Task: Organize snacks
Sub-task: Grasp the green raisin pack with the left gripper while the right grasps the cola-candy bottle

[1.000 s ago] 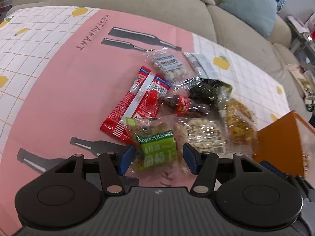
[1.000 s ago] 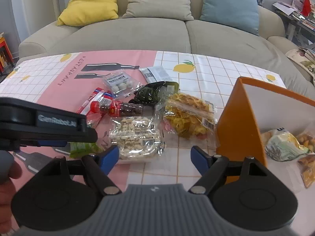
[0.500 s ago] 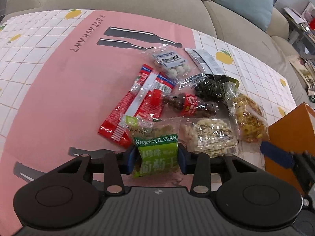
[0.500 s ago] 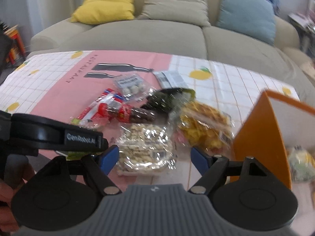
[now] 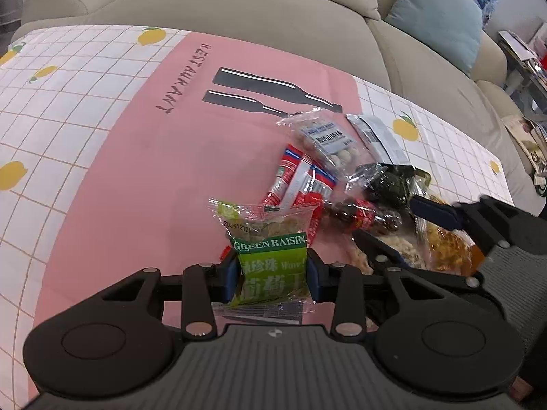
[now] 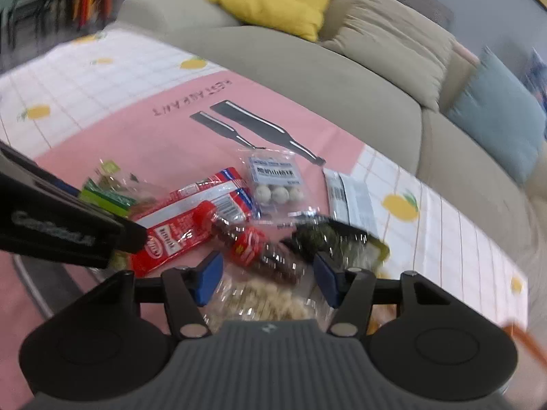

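My left gripper (image 5: 271, 278) is shut on a green raisin packet (image 5: 270, 256) and holds it just above the pink tablecloth (image 5: 154, 177). The packet also shows at the left of the right wrist view (image 6: 109, 194). My right gripper (image 6: 266, 278) is open and empty, low over a clear pack of pale nuts (image 6: 259, 302) and a small bottle of dark sweets with a red label (image 6: 253, 244). Red sausage sticks (image 6: 191, 222), a clear bag of white balls (image 6: 277, 184), a dark green pack (image 6: 324, 239) and a silver sachet (image 6: 348, 198) lie in a pile beyond it.
A beige sofa (image 5: 239, 7) with yellow (image 6: 273, 0) and blue cushions (image 5: 441, 13) runs along the table's far edge. An orange box corner (image 6: 526, 341) shows at the right edge. A yellow snack bag (image 5: 448, 246) lies under my right gripper's arm (image 5: 478, 218).
My left gripper closed on the raisin packet and lifted it slightly. My right gripper swung left, away from the orange box, and dropped low over the nuts and the sweets bottle.
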Demonstrator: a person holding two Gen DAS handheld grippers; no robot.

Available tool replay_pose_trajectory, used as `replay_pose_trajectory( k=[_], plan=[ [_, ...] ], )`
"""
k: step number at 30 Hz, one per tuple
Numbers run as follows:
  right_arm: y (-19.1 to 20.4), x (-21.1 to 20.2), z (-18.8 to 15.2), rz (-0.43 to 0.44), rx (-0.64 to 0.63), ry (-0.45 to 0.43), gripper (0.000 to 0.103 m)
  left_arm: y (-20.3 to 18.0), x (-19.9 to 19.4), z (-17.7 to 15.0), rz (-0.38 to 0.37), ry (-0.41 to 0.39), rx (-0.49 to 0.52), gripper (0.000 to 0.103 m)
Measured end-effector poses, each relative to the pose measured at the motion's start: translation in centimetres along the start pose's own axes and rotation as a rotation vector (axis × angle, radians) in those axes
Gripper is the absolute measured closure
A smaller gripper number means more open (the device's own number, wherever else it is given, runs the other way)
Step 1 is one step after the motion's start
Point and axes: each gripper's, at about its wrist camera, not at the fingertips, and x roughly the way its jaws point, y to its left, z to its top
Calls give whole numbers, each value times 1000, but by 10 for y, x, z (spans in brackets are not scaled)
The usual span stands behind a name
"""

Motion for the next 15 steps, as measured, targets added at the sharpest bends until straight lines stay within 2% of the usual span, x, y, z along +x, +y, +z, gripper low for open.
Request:
replay_pose_trajectory(
  k=[7,8,15],
  plan=[
    [15,29,10,8,-197,36,54,5,2,1,-3,11,-24,59],
    [17,33,9,15,-212,50,60,7,2,0,-2,13,-30,59],
    [24,34,7,0,-253,33,64,16,-2,-6,1,22,-65,59]
  ],
)
